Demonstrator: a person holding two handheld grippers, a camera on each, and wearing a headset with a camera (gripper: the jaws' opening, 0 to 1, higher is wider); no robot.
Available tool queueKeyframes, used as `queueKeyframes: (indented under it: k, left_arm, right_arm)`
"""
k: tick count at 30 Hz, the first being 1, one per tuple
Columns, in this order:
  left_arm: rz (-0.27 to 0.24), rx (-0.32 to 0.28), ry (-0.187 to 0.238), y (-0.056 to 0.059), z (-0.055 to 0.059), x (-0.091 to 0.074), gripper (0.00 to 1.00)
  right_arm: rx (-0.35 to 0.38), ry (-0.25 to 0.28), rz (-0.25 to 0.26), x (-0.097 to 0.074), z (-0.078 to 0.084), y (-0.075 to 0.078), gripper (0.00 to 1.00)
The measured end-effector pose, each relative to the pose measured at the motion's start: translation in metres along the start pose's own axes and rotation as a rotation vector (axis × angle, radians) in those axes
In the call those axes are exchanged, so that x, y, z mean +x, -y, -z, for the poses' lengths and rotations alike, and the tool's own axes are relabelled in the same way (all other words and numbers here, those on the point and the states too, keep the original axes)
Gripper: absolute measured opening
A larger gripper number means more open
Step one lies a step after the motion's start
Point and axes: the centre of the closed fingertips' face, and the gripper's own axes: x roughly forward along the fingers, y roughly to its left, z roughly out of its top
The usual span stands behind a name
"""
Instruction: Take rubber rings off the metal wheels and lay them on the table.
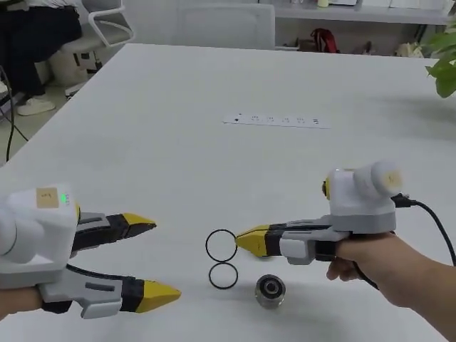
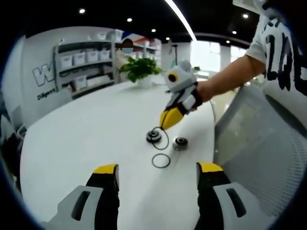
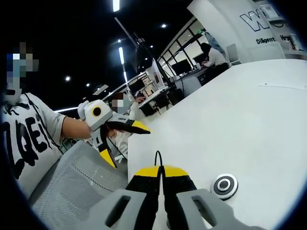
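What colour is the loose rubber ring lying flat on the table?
Black. The rubber ring shows best in the head view.

White-grey, yellow-tipped left gripper (image 1: 165, 258), right gripper (image 1: 239, 241); black cable (image 1: 433, 217); white lettered T-shirt (image 2: 283, 62).

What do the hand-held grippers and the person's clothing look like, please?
The left hand-held gripper and right hand-held gripper have white bodies, grey-black jaws, yellow tips. The left has a green light; the right, a black cable. The T-shirt is white with black lettering.
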Motion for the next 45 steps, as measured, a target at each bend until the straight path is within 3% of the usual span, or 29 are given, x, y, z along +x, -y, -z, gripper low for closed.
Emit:
queueKeyframes:
  k: [25, 45]
  left_arm:
    - [-0.013, -0.004, 0.001, -0.002, 0.000, -0.005, 0.67]
    - [-0.019, -0.005, -0.002, 0.000, 0.002, -0.007, 0.67]
  right_arm:
    - [-0.003, -0.043, 0.001, 0.009, 0.011, 0.004, 0.00]
    - [0.035, -0.112, 0.030, 0.013, 0.028, 0.011, 0.00]
